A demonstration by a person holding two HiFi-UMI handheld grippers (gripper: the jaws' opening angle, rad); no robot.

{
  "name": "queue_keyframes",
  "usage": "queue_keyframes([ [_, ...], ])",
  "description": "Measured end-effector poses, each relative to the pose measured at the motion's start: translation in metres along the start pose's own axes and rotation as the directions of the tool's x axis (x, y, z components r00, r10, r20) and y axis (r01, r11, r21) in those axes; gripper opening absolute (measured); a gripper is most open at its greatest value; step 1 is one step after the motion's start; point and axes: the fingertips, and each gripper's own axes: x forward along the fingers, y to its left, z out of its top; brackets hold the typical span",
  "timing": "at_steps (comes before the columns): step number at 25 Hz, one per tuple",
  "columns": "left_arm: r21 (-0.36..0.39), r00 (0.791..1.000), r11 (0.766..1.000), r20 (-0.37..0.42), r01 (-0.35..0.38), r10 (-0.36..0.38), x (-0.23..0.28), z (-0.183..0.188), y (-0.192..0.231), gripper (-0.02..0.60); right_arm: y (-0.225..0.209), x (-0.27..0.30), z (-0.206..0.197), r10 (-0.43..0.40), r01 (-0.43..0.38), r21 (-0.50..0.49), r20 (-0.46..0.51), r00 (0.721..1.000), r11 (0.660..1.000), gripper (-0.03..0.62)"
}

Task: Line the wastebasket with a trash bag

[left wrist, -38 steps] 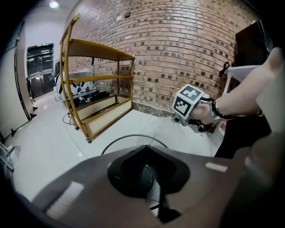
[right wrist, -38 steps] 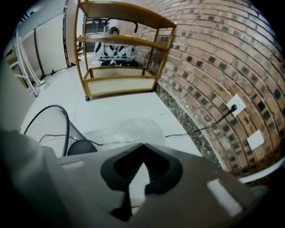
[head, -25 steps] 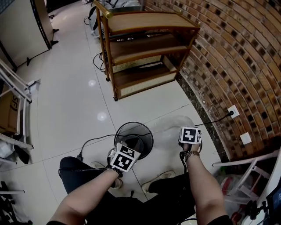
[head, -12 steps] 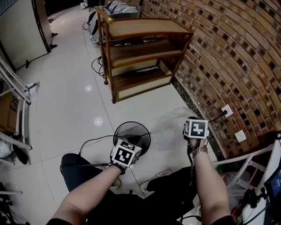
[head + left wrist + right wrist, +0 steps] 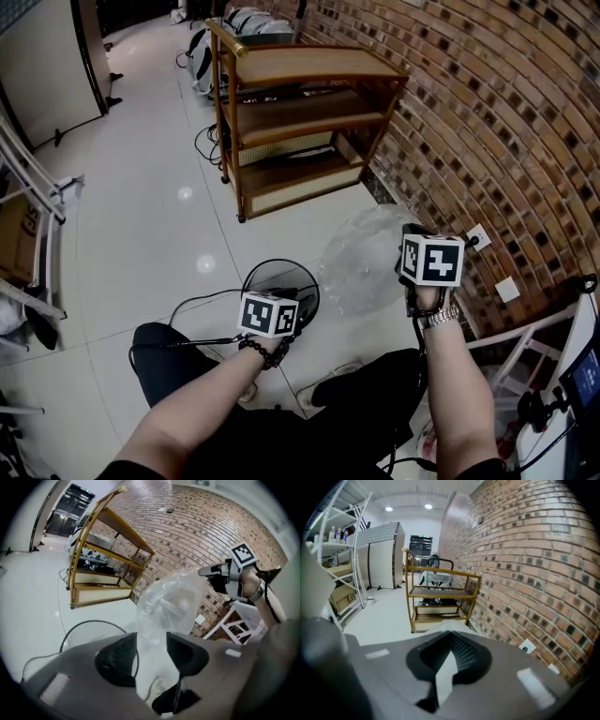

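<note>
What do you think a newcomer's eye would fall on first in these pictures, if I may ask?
First, the clear crinkled plastic trash bag held up in mid-air, pinched at its top by the shut right gripper near the red brick wall; its lower part runs between the opening jaws of the left gripper. Below, the round black wire-mesh wastebasket stands unlined on the glossy white floor, a wooden three-tier shelf beyond.
</note>
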Motion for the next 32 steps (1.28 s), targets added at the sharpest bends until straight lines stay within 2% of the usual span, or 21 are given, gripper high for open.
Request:
queue_keyframes([
  [3,-0.07,1.0,0.997,0.002,0.023,-0.023,0.002,-0.006,0.0,0.194,0.01,-0.013,0.018,0.028,-0.028,-0.012,0.039,0.999,1.0,0.003],
  [10,-0.134,0.998,0.99,0.048,0.051,-0.045,-0.001,-0.002,0.0,0.198,0.04,-0.038,0.05,0.123,-0.12,-0.033,0.112,0.986,0.992,0.003],
  [19,-0.162,0.993,0.986,0.11,-0.028,0.046,-0.027,0.013,0.025,0.192,0.07,-0.059,0.067,0.193,-0.188,-0.043,0.152,0.969,0.981,0.003],
  [21,-0.152,0.99,0.987,0.118,-0.055,0.073,-0.038,0.015,0.032,0.162,0.076,-0.061,0.066,0.209,-0.205,-0.04,0.154,0.966,0.978,0.003],
  [24,-0.103,0.984,0.989,0.131,-0.111,0.124,-0.057,0.021,0.041,0.079,0.083,-0.063,0.064,0.233,-0.23,-0.033,0.158,0.96,0.973,0.003],
  [30,-0.067,0.968,0.981,0.167,-0.181,0.189,-0.093,0.031,0.06,0.007,0.094,-0.06,0.05,0.274,-0.278,0.01,0.139,0.952,0.96,0.003],
  [32,-0.09,0.966,0.981,0.177,-0.174,0.188,-0.1,0.028,0.064,0.022,0.098,-0.06,0.046,0.284,-0.289,0.02,0.135,0.949,0.957,0.003],
])
